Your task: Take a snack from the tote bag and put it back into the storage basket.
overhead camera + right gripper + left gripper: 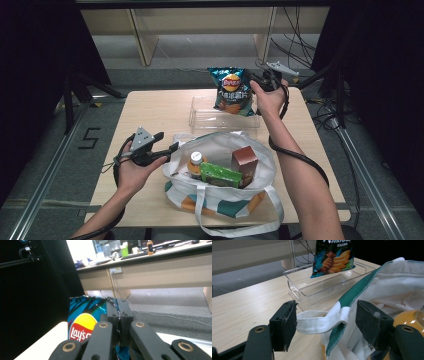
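Left gripper (325, 327) open around the white bag strap (322, 323); chip bag (333, 257) beyond.

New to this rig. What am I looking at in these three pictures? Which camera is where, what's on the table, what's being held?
No robot arm here: a person holds a two-jaw gripper in each hand. The high view looks down on the table from above the person's side. The other two cameras ride on the grippers and look along their black jaws.

On the table are a clear plastic tray and a white tote bag with a bottle, a green packet and a brown carton inside.

The right gripper is shut on the top edge of a chip bag, holding it over the tray. The left gripper is open, its jaws either side of the tote's handle strap.
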A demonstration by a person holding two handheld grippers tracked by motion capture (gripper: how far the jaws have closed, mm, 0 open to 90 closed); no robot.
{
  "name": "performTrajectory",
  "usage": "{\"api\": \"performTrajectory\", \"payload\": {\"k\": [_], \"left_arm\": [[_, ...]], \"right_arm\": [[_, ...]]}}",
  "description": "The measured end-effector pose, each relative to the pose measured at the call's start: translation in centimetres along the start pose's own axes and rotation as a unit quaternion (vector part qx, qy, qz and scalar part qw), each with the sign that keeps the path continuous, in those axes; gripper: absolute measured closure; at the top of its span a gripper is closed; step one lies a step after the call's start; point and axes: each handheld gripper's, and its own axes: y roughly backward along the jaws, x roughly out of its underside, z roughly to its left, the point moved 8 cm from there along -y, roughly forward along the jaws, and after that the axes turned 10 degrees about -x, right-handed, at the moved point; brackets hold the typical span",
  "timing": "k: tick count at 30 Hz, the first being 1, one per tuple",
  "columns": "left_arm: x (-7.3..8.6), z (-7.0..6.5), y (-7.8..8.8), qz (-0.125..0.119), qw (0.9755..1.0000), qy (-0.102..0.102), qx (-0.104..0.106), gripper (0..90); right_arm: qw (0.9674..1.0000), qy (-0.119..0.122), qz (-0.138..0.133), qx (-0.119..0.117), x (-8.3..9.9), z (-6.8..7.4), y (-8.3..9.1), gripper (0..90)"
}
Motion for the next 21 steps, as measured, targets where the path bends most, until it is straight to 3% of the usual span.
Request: {"api": "performTrajectory", "payload": {"k": [6, 13, 14, 16, 17, 18, 19, 21], "left_arm": [[0.0, -0.1, 0.0, 0.001, 1.0000, 0.004, 0.000, 33.0], [0.0, -0.1, 0.0, 0.000, 1.0000, 0.002, 0.001, 33.0], [0.0, 0.0, 0.0, 0.000, 1.0000, 0.001, 0.001, 33.0], [0.0, 0.0, 0.0, 0.000, 1.0000, 0.000, 0.001, 33.0], [0.0, -0.1, 0.0, 0.001, 1.0000, 0.002, 0.001, 33.0], [0.1, -0.1, 0.0, 0.001, 1.0000, 0.005, 0.001, 33.0], [0.1, -0.1, 0.0, 0.002, 1.0000, 0.004, 0.001, 33.0], [0.1, -0.2, 0.0, 0.003, 1.0000, 0.005, 0.001, 33.0]], "right_arm": [[0.9999, -0.015, -0.001, 0.002, 0.4, -0.2, -0.3, 90.0], [0.9999, -0.010, 0.005, 0.006, 0.7, -0.5, -0.4, 90.0], [0.9998, -0.018, 0.006, 0.007, 0.8, -0.4, -0.5, 90.0], [0.9999, -0.010, 0.005, 0.009, 1.0, -0.7, -0.5, 90.0], [0.9998, -0.018, 0.005, 0.008, 1.1, -0.7, -0.5, 90.0], [0.9999, -0.008, 0.008, 0.008, 1.2, -0.9, -0.5, 90.0], [0.9996, -0.023, 0.009, 0.011, 1.3, -0.8, -0.5, 90.0], [0.9999, -0.011, 0.008, 0.010, 1.4, -1.1, -0.6, 90.0]]}}
